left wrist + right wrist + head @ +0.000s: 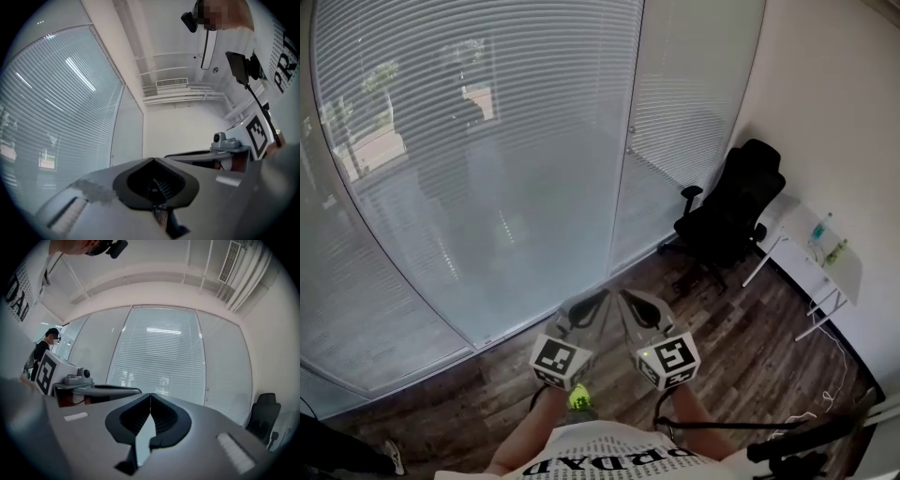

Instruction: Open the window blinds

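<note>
White slatted blinds (pixel 487 103) hang full length behind a glass wall ahead of me, their slats lowered with a faint view of outdoors between them. They fill the left of the left gripper view as blinds (pixel 56 117) and the middle of the right gripper view as blinds (pixel 159 352). My left gripper (pixel 602 294) and right gripper (pixel 623 293) are held side by side in front of my body, pointing at the glass and well short of it. The left gripper (pixel 153 159) is shut with nothing in it. The right gripper (pixel 150 394) is likewise shut and empty.
A black office chair (pixel 731 211) stands in the right corner beside a white folding table (pixel 825 267) with bottles (pixel 821 227). A small knob (pixel 630 129) sits on the glass door frame. Dark wood floor (pixel 750 347) carries cables and a black stand (pixel 797 441) at the lower right.
</note>
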Demonstrator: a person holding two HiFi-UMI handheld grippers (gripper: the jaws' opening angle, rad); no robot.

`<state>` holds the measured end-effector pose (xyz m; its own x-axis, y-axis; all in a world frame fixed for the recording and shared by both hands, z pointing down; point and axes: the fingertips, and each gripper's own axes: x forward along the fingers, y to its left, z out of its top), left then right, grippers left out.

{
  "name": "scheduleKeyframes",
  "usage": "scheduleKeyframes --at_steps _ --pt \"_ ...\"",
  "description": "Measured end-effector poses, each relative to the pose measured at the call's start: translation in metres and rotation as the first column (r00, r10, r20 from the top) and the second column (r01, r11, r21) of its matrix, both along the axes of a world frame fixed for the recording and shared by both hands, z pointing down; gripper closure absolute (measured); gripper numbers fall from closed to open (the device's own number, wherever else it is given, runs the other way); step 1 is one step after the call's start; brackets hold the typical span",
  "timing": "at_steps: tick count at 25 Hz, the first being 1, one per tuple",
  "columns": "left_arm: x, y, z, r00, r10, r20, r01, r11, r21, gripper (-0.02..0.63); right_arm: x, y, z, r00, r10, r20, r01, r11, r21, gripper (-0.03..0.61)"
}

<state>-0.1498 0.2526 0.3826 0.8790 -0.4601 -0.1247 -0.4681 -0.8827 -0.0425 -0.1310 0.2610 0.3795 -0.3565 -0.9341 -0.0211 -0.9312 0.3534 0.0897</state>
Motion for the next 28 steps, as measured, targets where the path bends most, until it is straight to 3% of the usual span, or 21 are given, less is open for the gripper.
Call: scheduleKeyframes --at_steps 16,28 --pt "0.031 -0.145 -0.002 1.000 0.017 -0.024 -0.016 0.999 0.027 0.620 0.027 -0.147 -0.005 0.999 0.020 -0.032 -0.018 0.999 0.043 0.569" --pt "0.027 -0.176 0.030 0.999 0.000 -0.038 0.000 1.000 -0.019 0.620 0.025 -0.182 0.024 0.999 0.010 -0.032 -0.010 1.000 0.015 0.569"
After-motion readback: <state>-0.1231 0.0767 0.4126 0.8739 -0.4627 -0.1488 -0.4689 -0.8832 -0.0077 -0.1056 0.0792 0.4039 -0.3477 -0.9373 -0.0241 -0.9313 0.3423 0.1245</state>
